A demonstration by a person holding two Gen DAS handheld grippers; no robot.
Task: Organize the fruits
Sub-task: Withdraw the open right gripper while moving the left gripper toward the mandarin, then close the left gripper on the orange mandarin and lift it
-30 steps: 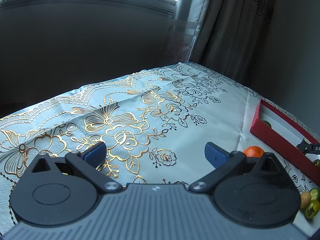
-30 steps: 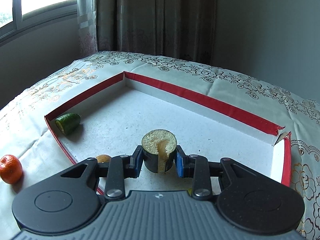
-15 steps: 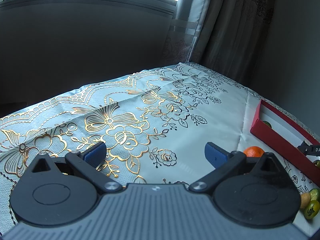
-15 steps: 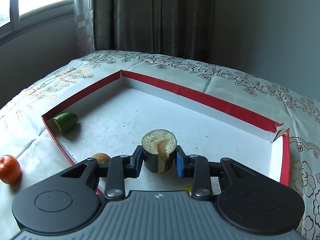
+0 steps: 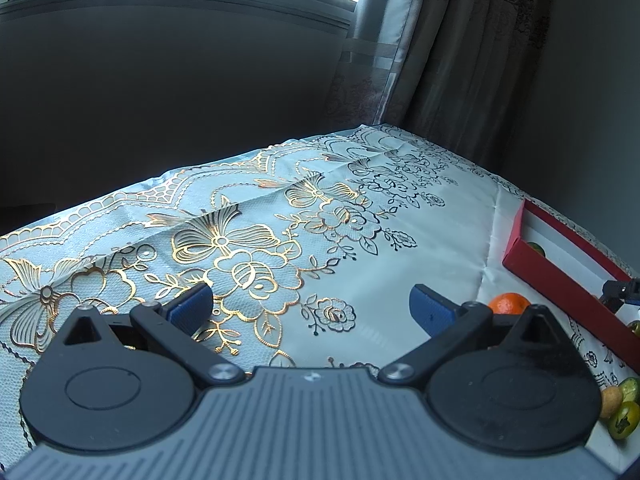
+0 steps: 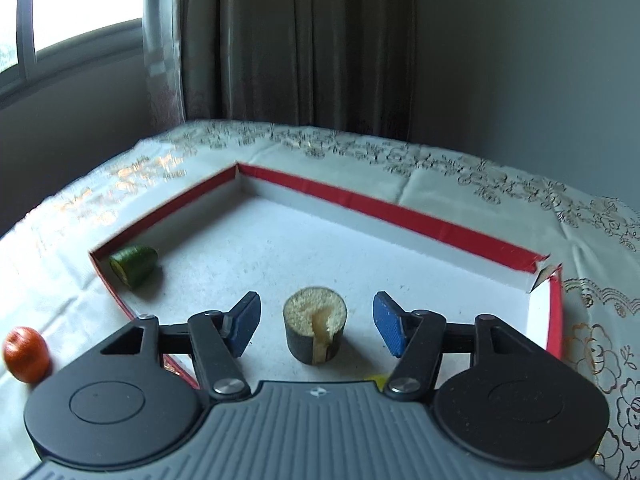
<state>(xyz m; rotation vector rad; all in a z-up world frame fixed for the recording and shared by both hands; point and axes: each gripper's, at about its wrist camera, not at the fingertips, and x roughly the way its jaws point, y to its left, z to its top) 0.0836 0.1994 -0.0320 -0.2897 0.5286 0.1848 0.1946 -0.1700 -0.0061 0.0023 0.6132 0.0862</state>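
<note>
In the right wrist view, a dark cut fruit piece with a pale yellow top point(image 6: 315, 330) stands upright on the white floor of the red-rimmed box point(image 6: 360, 200). My right gripper point(image 6: 316, 330) is open around it, both pads apart from it. A green cut fruit point(image 6: 134, 265) lies in the box's left corner. An orange tangerine point(image 6: 26, 354) sits on the cloth outside the box; it also shows in the left wrist view point(image 5: 509, 303). My left gripper point(image 5: 310, 308) is open and empty above the cloth.
The table wears a pale blue cloth with gold flowers point(image 5: 248, 248). Small green and tan fruits point(image 5: 618, 406) lie by the box's near end. The box wall point(image 5: 560, 280) is at my left gripper's right. Curtains and a window stand behind.
My right gripper has opened and let go of the dark cut fruit, which now stands in the box. The left gripper has not moved.
</note>
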